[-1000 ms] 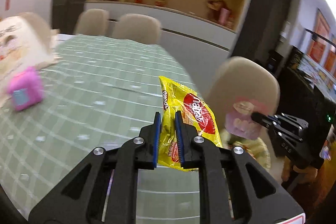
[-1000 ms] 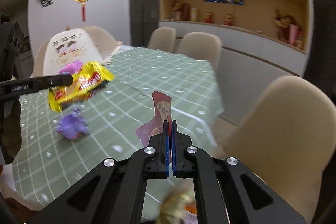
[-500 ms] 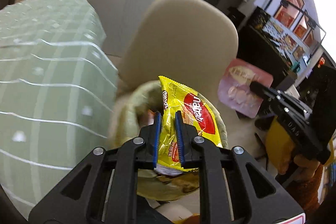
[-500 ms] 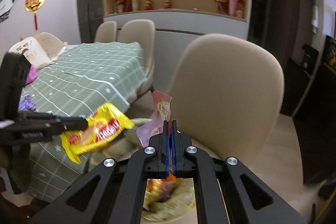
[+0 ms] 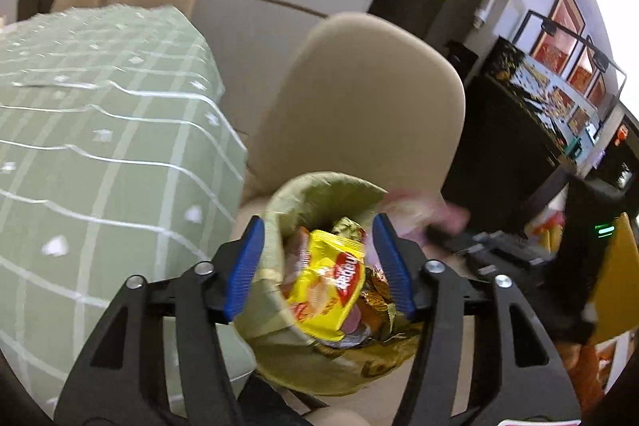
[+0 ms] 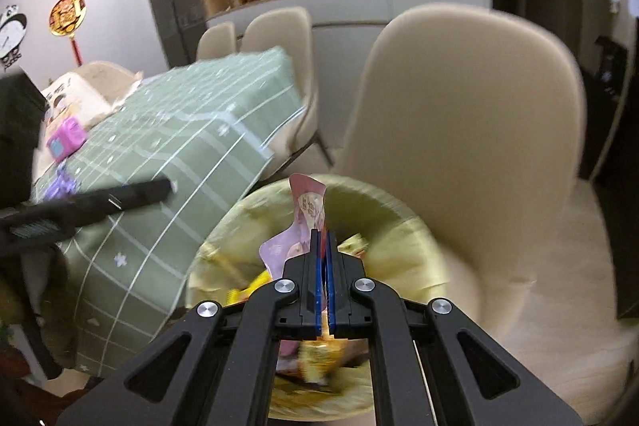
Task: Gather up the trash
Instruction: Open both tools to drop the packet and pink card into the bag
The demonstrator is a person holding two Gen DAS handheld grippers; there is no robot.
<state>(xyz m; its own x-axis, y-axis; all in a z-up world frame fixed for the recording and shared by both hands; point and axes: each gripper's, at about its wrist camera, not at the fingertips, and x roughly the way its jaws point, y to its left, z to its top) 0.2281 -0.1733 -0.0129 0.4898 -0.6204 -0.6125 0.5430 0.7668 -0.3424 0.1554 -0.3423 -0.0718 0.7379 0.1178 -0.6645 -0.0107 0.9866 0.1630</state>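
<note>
Disposal stage at the trash bin [image 5: 279,210], which stands directly below both grippers beside the beige chair [image 5: 371,98]. Left gripper [image 5: 317,266]: jaws spread wide and empty; the yellow snack wrapper [image 5: 327,290] lies between and beneath them, on top of the other litter inside the bin. Right gripper [image 6: 322,278]: jaws pressed together on the pink wrapper [image 6: 307,214], which projects forward past the fingertips above the bin opening. The green-checked table [image 6: 207,154] lies to the left of the right gripper, with a pink box [image 6: 66,138] and a purple toy [image 6: 60,184] on it. Likely hazard: a thin, light wrapper may cling to a pad or drift on release, landing on the rim or floor if the jaws open off-centre over the bin.
</note>
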